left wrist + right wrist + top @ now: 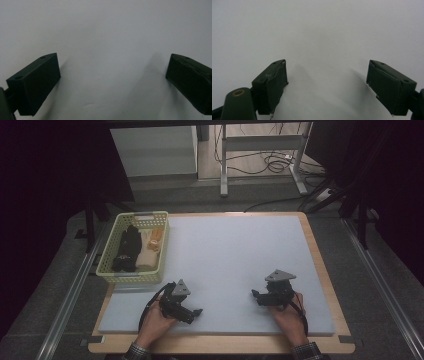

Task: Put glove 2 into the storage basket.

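Broadly, the white foam mat (235,265) lies bare from the yellow basket (161,251) at its far left edge rightward. Near the mat's front edge, well apart, rest the left gripper (196,312) and right gripper (255,295), jaws spread, empty. Inside the basket, dark and pale cloth items (135,250) are hard to identify.

Right tool (327,87): two black jaws rising from the lower edge, set wide apart, nothing between them. Left jaw pad scuffed, with a frayed lower edge; a brass-ringed hole on the body below it. Backdrop: plain pale surface (319,32), faint jaw shadows falling on it.
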